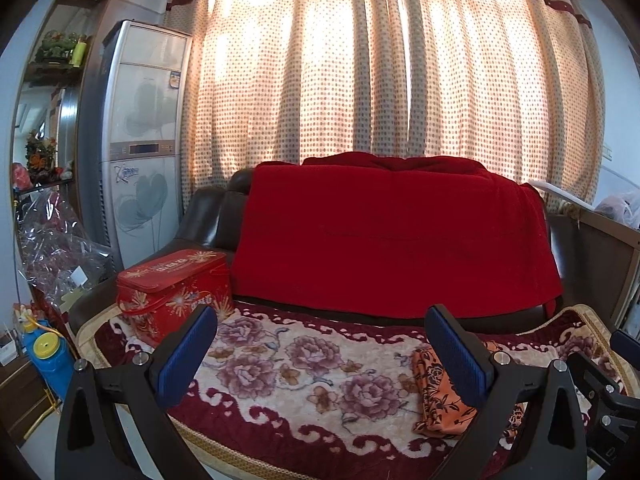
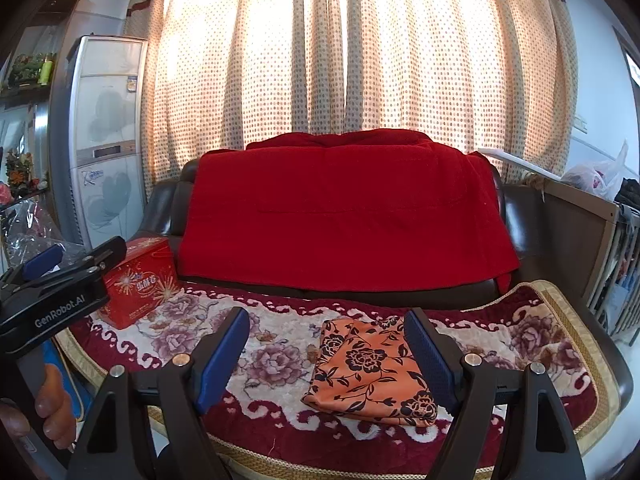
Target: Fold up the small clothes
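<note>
- The right gripper [image 2: 326,354] hangs nearest the lens above the front of the sofa seat, blue pads spread wide with nothing between them.
- The left gripper [image 1: 334,354] is likewise wide apart and empty; in the right wrist view a hand [image 2: 52,404] holds its handle at the left edge.
- The orange floral garment [image 2: 370,372] lies folded into a flat rectangle on the floral seat blanket [image 2: 280,360], right of centre, just in front of the right gripper's right pad and touched by neither tool.
- A red gift box [image 1: 176,292] stands at the seat's left end against the armrest, its lid closed, so its contents cannot be told.
- A red throw [image 2: 344,212] drapes the sofa backrest, before dotted curtains [image 2: 360,60].
</note>
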`<state>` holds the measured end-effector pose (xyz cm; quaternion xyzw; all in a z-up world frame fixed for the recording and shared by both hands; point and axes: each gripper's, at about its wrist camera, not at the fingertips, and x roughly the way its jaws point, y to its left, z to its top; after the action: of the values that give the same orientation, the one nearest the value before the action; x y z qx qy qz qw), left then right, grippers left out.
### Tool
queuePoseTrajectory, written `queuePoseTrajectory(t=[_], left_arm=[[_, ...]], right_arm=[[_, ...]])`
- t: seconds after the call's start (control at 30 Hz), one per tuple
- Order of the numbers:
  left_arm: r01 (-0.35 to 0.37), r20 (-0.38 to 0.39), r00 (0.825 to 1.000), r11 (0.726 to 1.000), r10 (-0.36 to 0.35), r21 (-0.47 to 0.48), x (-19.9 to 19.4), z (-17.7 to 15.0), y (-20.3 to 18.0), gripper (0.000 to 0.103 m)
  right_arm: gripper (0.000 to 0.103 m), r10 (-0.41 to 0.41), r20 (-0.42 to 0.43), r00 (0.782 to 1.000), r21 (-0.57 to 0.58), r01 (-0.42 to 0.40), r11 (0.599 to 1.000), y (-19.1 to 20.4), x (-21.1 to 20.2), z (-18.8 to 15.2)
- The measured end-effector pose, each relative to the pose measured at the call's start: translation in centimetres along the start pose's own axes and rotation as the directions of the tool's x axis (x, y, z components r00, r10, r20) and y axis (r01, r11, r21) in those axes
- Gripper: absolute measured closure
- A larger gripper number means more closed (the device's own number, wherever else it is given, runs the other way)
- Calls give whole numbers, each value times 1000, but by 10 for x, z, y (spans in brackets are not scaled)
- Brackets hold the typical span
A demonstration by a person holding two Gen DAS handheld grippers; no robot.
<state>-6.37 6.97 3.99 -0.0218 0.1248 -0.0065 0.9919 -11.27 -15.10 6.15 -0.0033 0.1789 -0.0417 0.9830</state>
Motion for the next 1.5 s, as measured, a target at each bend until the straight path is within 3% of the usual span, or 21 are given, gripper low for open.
queuePoseTrajectory(t=[0.33, 1.13, 1.5], left_arm=[[-34, -6, 999, 999, 34, 2, 4, 4, -8, 0], [-23, -84, 996, 1000, 25, 18, 69, -15, -43, 0], [-25, -125, 992, 999, 28, 22, 97, -20, -45, 0]], right_arm=[[21, 25, -21, 999, 23, -25, 999, -14, 7, -4], [21, 10, -88, 996, 93, -1, 996, -54, 76, -26], [21, 26, -124, 992, 76, -16, 997, -44, 108, -28]])
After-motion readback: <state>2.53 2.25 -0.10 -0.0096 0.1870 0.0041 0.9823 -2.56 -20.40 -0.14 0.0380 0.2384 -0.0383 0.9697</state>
